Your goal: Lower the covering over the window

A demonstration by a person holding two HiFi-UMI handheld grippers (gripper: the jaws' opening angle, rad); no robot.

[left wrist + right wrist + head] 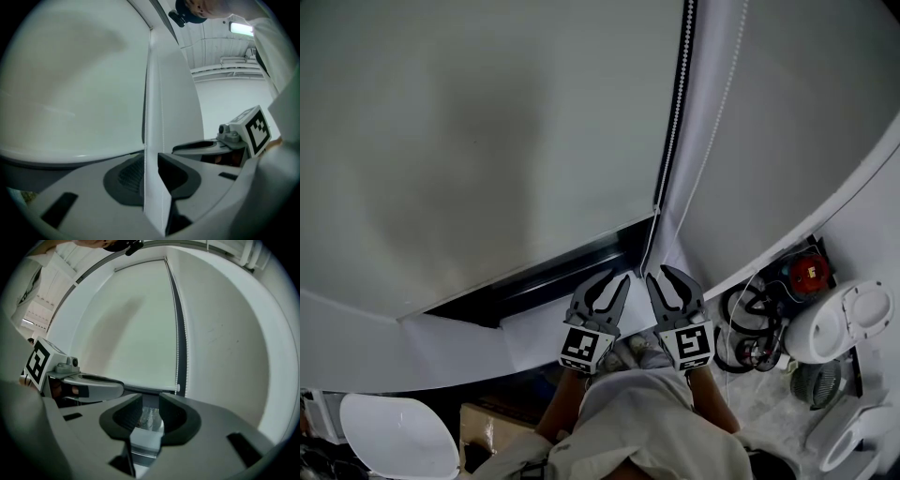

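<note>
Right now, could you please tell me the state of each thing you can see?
roller blind: mostly lowered, dark gap left at the bottom
bead chain: hanging beside the blind
left gripper: shut on white strip
right gripper: jaws apart, pale thing between, grip unclear

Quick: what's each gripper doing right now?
Left gripper: closed on the white fabric strip.
Right gripper: jaws apart, something clear between them; grip cannot be told.

Blind: plain pale grey-white, and there's a soft shadow across it.
Bead chain: white dots, right of the blind.
Frame under the blind: black.
Fabric strip: white, stitched edges.
Left gripper: grey, black pads, black-and-white square markers.
Right gripper: same grey, same markers.
Object far right of the blind: red.
</note>
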